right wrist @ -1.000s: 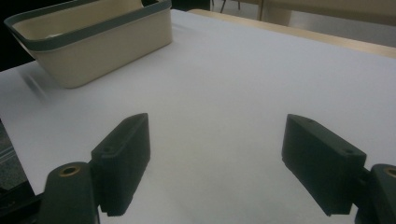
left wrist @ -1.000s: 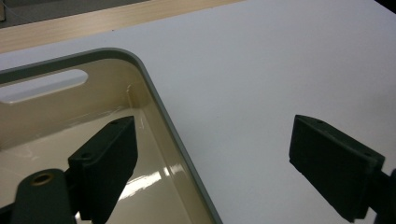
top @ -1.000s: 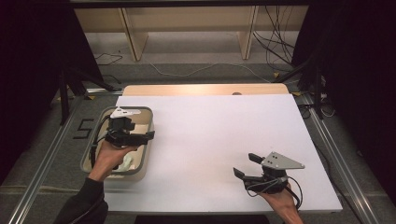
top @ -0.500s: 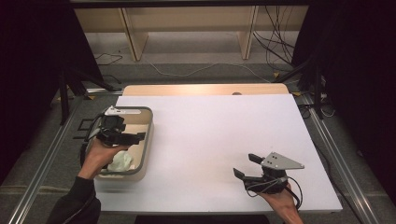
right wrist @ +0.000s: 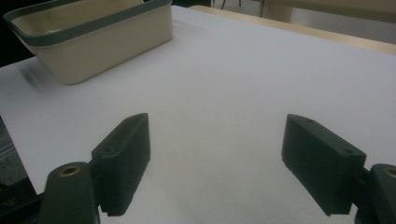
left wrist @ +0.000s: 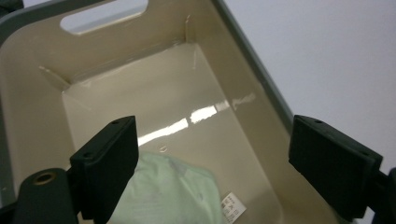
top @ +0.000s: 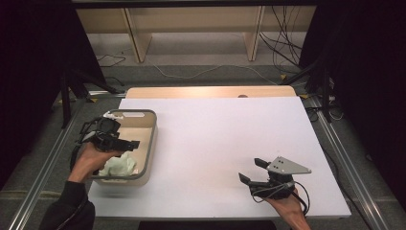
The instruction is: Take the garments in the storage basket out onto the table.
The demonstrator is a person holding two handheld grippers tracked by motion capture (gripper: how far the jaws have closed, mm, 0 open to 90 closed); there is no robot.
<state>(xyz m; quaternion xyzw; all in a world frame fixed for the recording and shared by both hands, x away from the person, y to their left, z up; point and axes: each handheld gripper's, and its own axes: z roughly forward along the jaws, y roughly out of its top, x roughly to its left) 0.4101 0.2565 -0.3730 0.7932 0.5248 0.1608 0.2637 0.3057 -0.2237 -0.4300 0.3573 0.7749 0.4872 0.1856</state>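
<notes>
The pale green cloth lies crumpled in the near end of the bin, the end closest to the person. It looks soft and light, like a thin rag or a small piece of clothing. It will bend and fold any way you pull it, and it should not break or slip much. A small white tag sits at its edge. The best place to grab is probably a raised fold in the middle of the bunch, so the jaws get plenty of cloth and not just the tag.

The bin is cream inside with a grey rim, and it has a handle hole at the far end. Its floor is shiny and bare beyond the cloth. It sits at the left side of the white counter.

The left gripper hangs over the bin with its jaws wide open and nothing between them. The cloth is below and a bit toward the left jaw. The jaws do not touch it, as far as I can tell.

The right gripper is well apart, low over the counter near the front right. Its jaws are open too and hold nothing. From its own view the bin is far off.
</notes>
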